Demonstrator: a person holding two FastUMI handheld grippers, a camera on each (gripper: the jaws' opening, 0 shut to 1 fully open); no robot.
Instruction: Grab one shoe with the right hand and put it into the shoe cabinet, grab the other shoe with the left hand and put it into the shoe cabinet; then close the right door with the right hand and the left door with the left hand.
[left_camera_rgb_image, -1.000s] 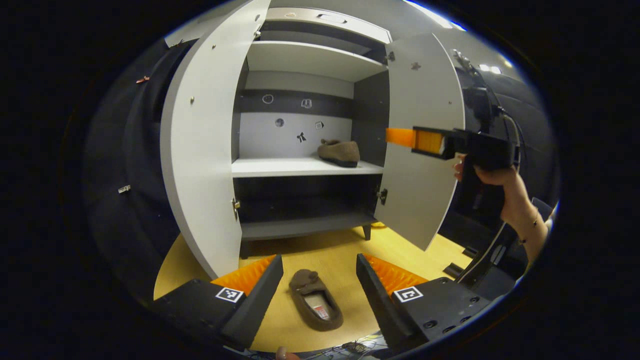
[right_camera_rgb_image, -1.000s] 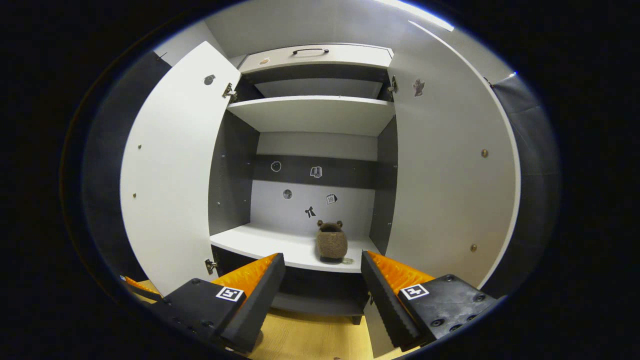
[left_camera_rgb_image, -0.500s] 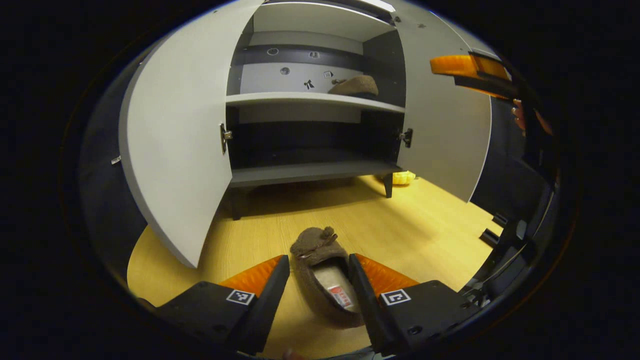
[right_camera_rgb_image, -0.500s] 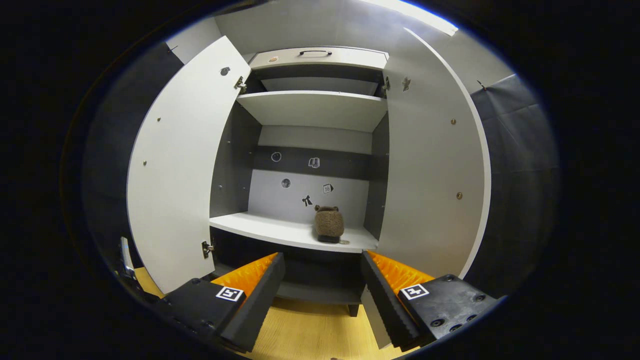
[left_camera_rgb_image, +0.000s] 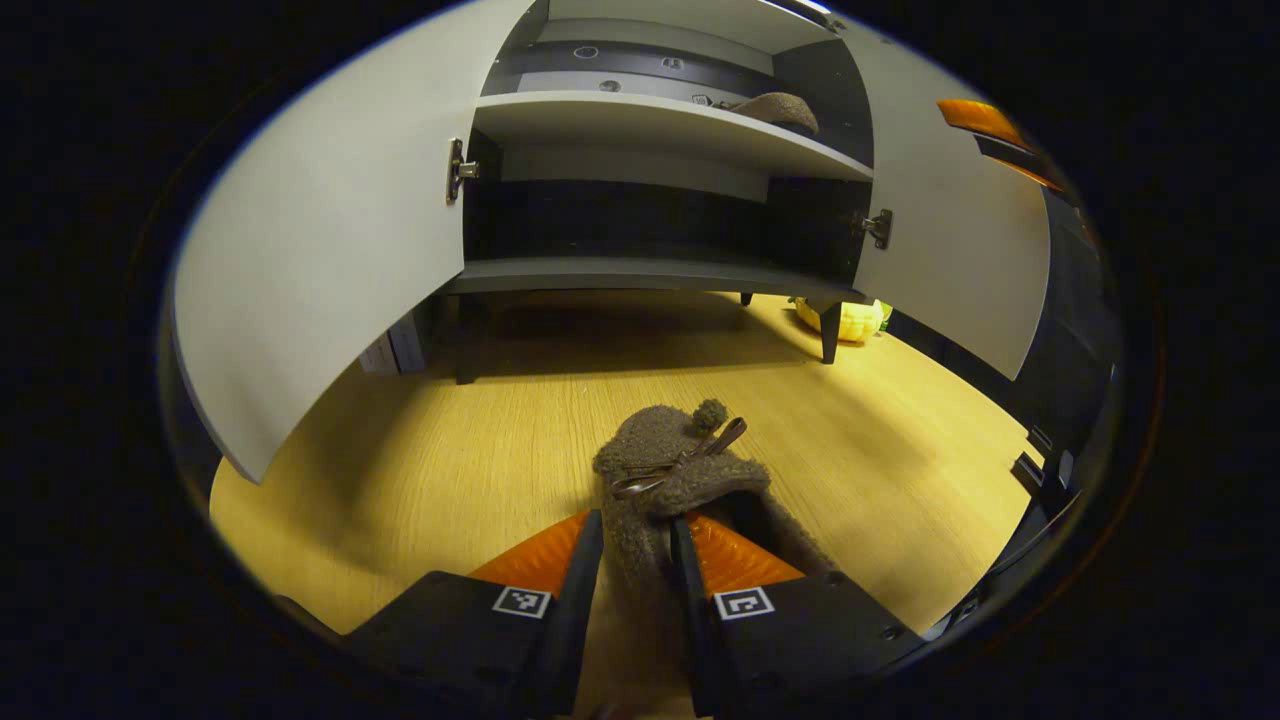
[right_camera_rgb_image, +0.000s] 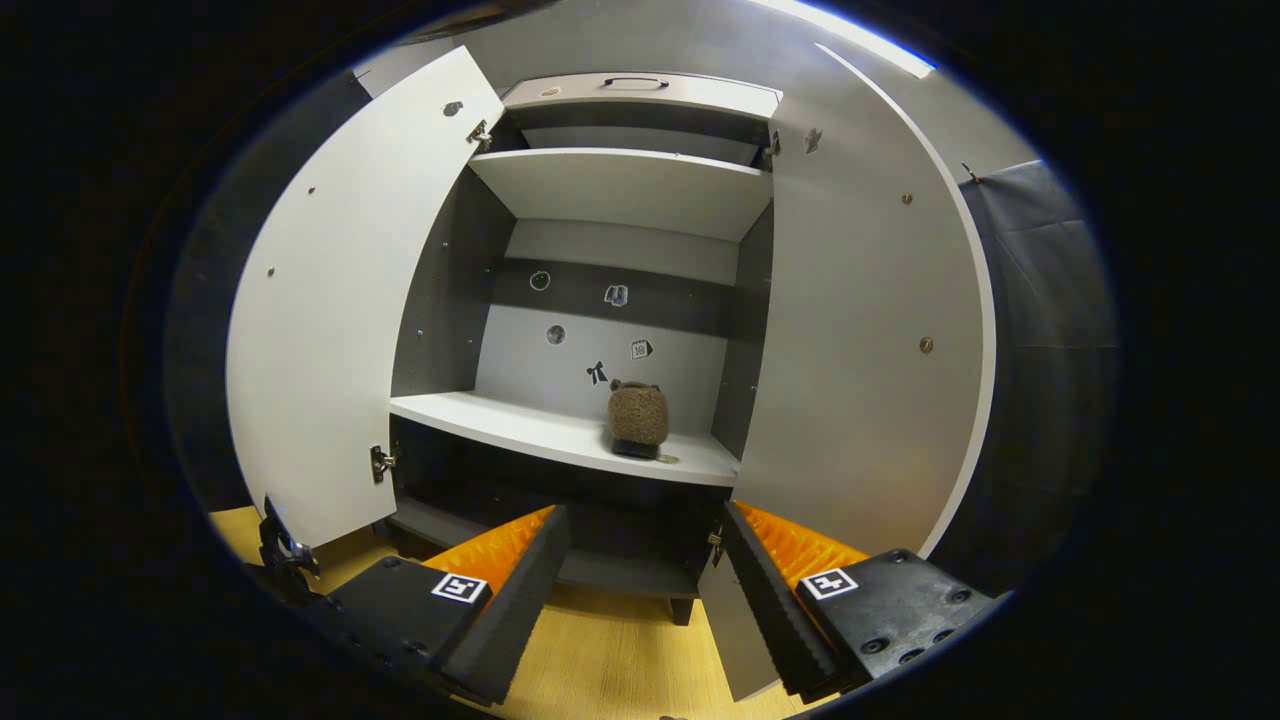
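Note:
A brown fuzzy shoe (left_camera_rgb_image: 665, 460) lies on the wooden floor (left_camera_rgb_image: 450, 470) before the shoe cabinet (left_camera_rgb_image: 640, 275). My left gripper (left_camera_rgb_image: 637, 530) is low over it, shut on the shoe's side wall, which fills the narrow gap between the fingers. The other brown shoe (right_camera_rgb_image: 638, 415) stands toe-out on the cabinet's white middle shelf (right_camera_rgb_image: 500, 420), toward its right end; the left gripper view has this shelved shoe (left_camera_rgb_image: 782, 108) high up. My right gripper (right_camera_rgb_image: 645, 525) hangs open in front of the cabinet with nothing between its fingers. It shows as the right gripper (left_camera_rgb_image: 985, 122) past the right door.
Both cabinet doors stand wide open: the left door (right_camera_rgb_image: 330, 320) and the right door (right_camera_rgb_image: 870, 350). A drawer with a handle (right_camera_rgb_image: 640, 88) tops the cabinet. A yellow object (left_camera_rgb_image: 848, 320) lies on the floor by the cabinet's right leg.
My left gripper dropped to the floor shoe and its fingers closed on the shoe's side. The right gripper stayed open and shifted slightly before the cabinet.

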